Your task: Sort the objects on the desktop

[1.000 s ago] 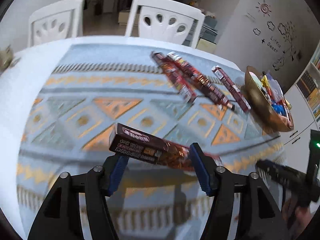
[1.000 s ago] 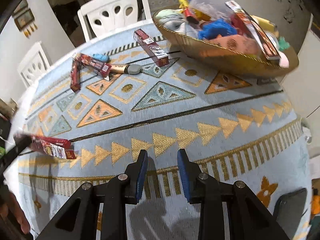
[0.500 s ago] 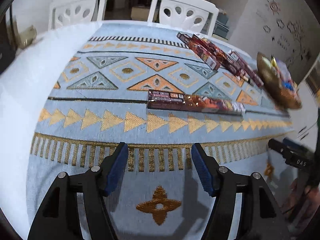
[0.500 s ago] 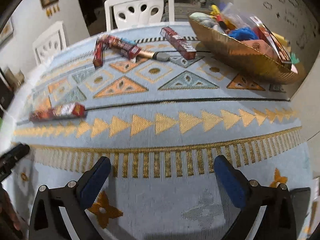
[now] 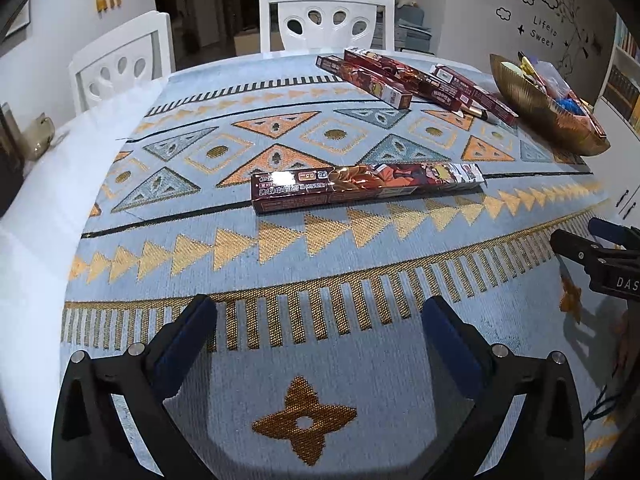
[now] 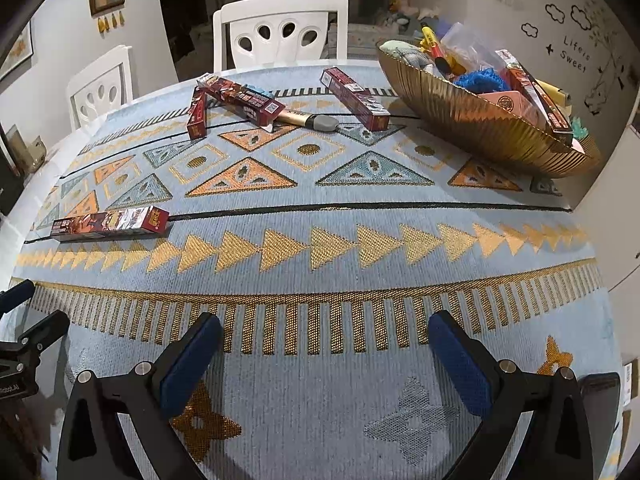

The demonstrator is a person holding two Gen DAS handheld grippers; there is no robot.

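The wall decal (image 5: pixel 543 33) spells "Life is Sweet" in black script, plain again from the right wrist (image 6: pixel 575 55). On the near long red box (image 5: pixel 366 186), a small white tag reads "0.5"; its Chinese lettering stays illegible. The right gripper (image 5: pixel 600 248) carries white letters "DAS" at the frame edge.

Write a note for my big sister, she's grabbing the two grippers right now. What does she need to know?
Left gripper: jaws open, empty, low over the near edge of the patterned cloth.
Right gripper: jaws open, empty, also at the near edge.
One long red box lies flat alone mid-cloth, ahead of the left gripper.
Three more red boxes and a gold pen lie at the far side near the white chair.
The gold bowl at the far right already holds mixed items.
Left to do: the boxes and pen on the cloth look unsorted.
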